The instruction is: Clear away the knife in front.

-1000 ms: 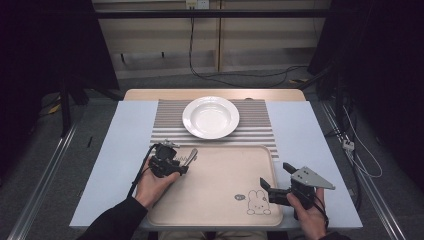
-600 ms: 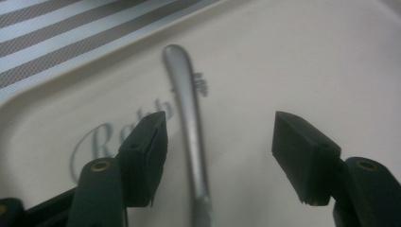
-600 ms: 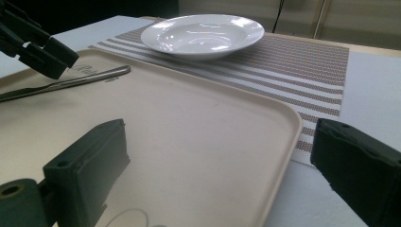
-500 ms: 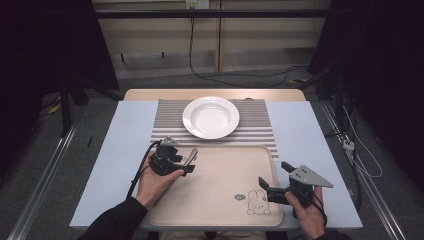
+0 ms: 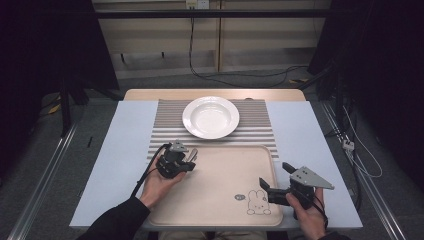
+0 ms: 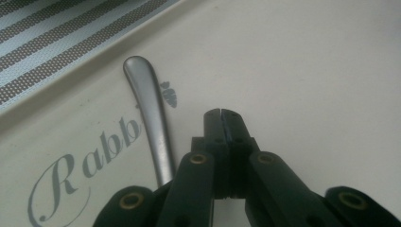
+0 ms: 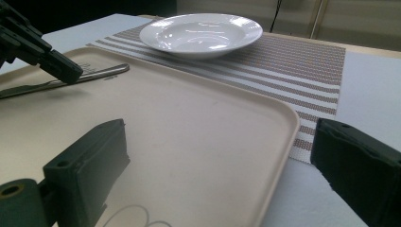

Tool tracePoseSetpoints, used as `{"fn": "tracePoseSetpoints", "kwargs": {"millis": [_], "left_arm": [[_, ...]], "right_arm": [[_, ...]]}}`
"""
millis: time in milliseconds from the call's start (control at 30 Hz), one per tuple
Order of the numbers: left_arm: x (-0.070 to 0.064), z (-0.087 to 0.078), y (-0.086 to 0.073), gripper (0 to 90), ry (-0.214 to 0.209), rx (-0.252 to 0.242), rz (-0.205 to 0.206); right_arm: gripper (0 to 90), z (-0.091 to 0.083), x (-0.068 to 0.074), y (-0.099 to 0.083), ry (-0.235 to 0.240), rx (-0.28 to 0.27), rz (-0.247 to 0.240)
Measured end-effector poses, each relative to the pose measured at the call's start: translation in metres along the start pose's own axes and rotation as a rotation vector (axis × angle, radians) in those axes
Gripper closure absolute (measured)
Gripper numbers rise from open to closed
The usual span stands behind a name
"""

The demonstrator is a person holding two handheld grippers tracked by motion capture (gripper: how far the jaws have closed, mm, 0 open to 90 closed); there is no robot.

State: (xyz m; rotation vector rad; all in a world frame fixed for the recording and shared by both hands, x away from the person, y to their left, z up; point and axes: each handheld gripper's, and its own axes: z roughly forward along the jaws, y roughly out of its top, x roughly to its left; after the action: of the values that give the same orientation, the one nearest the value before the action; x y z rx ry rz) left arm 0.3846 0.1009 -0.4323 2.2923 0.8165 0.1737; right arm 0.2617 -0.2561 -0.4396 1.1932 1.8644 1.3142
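We take the beige tray (image 5: 220, 200) on the worktop as our landmark. At its far-left corner our left gripper (image 6: 221, 116) has drifted slightly back toward us over the last second, its fingers clenched on nothing. The metal utensil handle (image 6: 151, 123) lies on the tray just beside them, so we judge it freshly set down or not yet grasped. At the tray's near-right corner our right gripper (image 7: 217, 156) waits with fingers released.

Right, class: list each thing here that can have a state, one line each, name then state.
Left gripper: jaws shut, empty, beside the utensil.
Right gripper: jaws open, empty.
Silver metal utensil handle: flat on tray, ungripped.
White round ceramic plate: upright, empty, on striped mat.
Beige plastic tray: flat on table.
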Motion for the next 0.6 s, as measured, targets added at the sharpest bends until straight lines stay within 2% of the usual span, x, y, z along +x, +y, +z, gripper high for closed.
{"fn": "tracePoseSetpoints", "kwargs": {"millis": [133,333,600], "left_arm": [[0.005,0.006,-0.003,90.0,0.016,0.032,-0.006],[0.014,0.007,-0.004,90.0,0.002,0.024,-0.034],[0.018,0.003,-0.005,90.0,0.027,0.038,-0.049]], "right_arm": [[4.4,0.001,0.001,0.0,0.003,0.002,-0.003],[4.4,0.001,-0.001,0.0,-0.008,0.001,0.006],[4.4,-0.003,-0.001,-0.001,-0.012,0.001,0.007]]}}
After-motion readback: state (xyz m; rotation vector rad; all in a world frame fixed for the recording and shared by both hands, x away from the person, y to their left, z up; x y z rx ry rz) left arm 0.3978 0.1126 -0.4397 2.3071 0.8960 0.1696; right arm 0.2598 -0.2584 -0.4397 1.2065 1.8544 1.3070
